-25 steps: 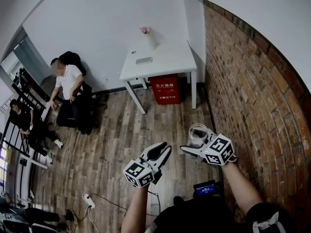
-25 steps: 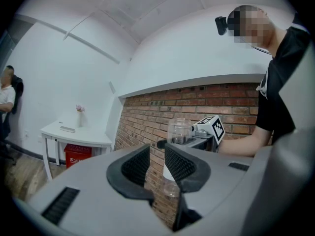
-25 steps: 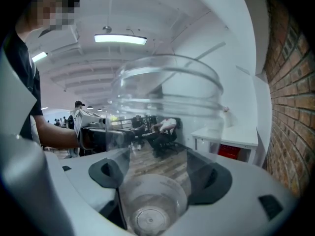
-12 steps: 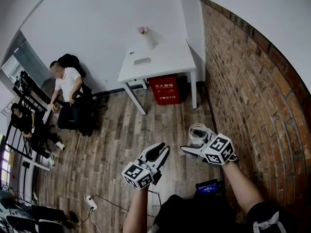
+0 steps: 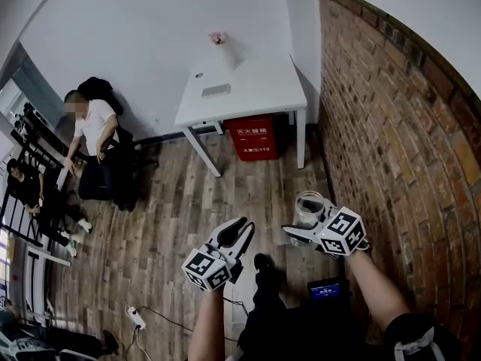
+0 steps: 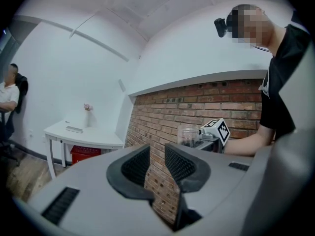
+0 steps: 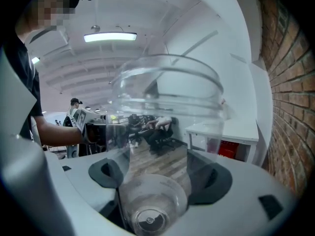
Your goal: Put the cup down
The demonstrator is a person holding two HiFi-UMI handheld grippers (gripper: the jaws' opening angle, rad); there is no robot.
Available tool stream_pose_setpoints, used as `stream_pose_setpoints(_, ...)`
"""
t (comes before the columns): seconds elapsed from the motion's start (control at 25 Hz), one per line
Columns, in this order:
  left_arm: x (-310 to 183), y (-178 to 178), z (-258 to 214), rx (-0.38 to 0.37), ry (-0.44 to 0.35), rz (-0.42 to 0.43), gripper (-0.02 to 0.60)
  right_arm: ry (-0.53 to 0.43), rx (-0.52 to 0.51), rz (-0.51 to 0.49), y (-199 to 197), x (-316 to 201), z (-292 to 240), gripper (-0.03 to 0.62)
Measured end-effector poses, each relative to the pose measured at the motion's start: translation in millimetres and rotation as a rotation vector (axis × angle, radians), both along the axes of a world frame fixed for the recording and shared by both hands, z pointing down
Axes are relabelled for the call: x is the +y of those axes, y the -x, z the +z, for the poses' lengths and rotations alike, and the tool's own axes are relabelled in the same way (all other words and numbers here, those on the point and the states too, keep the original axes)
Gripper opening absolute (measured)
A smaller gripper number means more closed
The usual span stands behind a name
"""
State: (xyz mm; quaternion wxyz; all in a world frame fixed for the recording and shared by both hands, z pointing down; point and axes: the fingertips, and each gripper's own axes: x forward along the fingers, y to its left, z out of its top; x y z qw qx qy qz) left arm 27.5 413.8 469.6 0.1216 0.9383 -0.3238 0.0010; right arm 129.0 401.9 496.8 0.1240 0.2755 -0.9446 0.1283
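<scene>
In the head view, the white table (image 5: 248,89) is sitting larger and nearer ahead of both tools than a second ago, and my foot is now showing below them on the plank floor (image 5: 173,216). I am judging that I am closing in on the place to set the cup down, not yet lowering it. My right gripper (image 5: 304,224) is still clamping the cup (image 5: 306,204) upright between widely spread jaws, with the brick wall (image 5: 391,126) just off its outer side. My left gripper (image 5: 239,228) is carrying nothing beside it. In the left gripper view, the ribbed black pads (image 6: 135,165) are standing only narrowly apart with nothing but rough brick showing through the gap. The cup (image 6: 187,134) is sitting off to that tool's right, well clear of it. In the right gripper view, the cup (image 7: 167,132) is filling the space between the jaws. It is clear, smooth and round, with a thick base near the camera and a ringed rim pointing away. The matt grey fingers (image 7: 216,181) are pressing it from both sides. The table's flat glossy top (image 7: 231,129) is lying ahead and slightly right of the rim, still well apart from the cup.
</scene>
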Motion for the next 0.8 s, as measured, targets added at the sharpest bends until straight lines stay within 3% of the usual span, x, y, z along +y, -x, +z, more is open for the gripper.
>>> stream_pose_setpoints(0.52, -206.0, 103.7, -4.5, -0.029, -0.028, 0.046, 0.101, -0.02, -0.006, 0.036, 107.2, -214.7, -20.0, 0.371)
stream_pose_setpoints(0.8, -284.8, 135.5, 7.9, -0.003, 0.012, 0.044, 0.101, 0.013, 0.008, 0.05, 133.0, -293.5, -8.6, 0.371)
